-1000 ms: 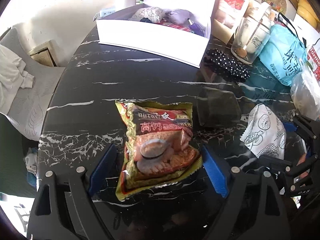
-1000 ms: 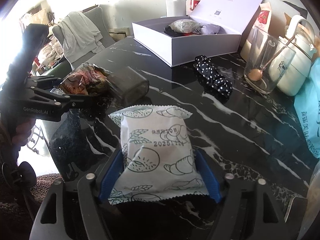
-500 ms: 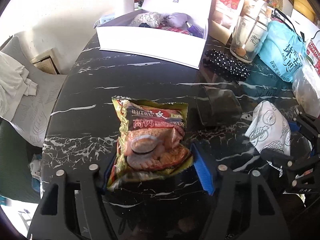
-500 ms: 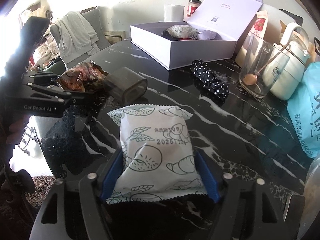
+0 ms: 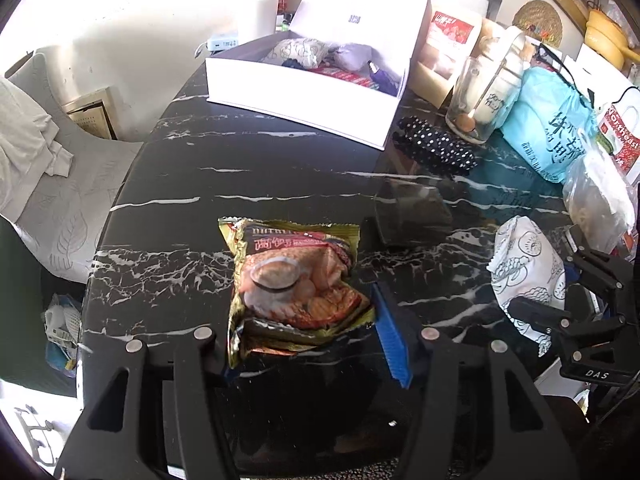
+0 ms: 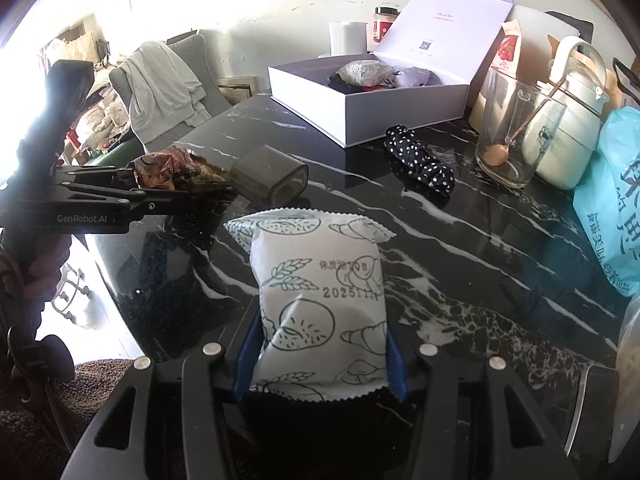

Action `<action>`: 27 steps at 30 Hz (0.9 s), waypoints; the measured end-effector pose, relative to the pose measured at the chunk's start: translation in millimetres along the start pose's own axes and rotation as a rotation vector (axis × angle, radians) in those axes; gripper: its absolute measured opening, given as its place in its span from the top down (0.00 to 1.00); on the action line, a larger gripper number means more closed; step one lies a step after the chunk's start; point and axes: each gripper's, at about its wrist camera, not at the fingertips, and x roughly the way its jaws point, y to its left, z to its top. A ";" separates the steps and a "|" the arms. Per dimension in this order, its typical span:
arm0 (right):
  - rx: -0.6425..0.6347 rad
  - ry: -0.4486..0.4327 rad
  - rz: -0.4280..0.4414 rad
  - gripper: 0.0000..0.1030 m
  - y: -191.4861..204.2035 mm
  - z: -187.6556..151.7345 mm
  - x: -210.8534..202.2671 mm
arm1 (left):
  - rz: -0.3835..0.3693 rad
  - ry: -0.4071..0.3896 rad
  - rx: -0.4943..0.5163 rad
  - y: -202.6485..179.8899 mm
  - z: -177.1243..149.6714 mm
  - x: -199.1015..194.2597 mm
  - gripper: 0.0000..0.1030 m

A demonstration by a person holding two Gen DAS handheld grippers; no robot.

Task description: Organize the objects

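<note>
Sitting open at marble table's (image 5: pixel 168 184) far end: white box (image 6: pixel 400 116); both jaws just closing, right gripper (image 6: pixel 320 354) pinching white pouch (image 6: pixel 320 292), left gripper (image 5: pixel 308 344) pinching crumpled snack bag (image 5: pixel 292 280), low edge grips could slip in transit

Strong daylight floods in from the left side of both views, blowing out the wall (image 5: pixel 132 32) behind the far-left corner of the surface (image 5: pixel 248 168) and the area past its left edge to pure white. The glossy black marble throws back pale glare and soft reflections, notably near the far edge. Focus is sharp at centre. Fisheye bending curves the surface's edges, and dark vignetting fills all 4 corners. The near foreground sits in deep shadow.
</note>
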 end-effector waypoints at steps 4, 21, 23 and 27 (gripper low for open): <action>-0.010 -0.016 -0.002 0.49 2.4 1.3 -8.2 | -0.001 -0.019 0.011 -4.7 0.0 -11.2 0.47; -0.034 -0.049 0.026 0.49 0.4 34.1 -34.4 | -0.024 -0.086 0.052 -22.2 43.1 -52.1 0.47; -0.042 -0.061 0.022 0.49 -1.6 42.8 -38.2 | -0.025 -0.083 0.048 -21.9 53.4 -51.0 0.47; -0.060 -0.081 0.010 0.49 -5.5 61.9 -44.5 | -0.039 -0.088 0.062 -23.4 72.4 -49.7 0.47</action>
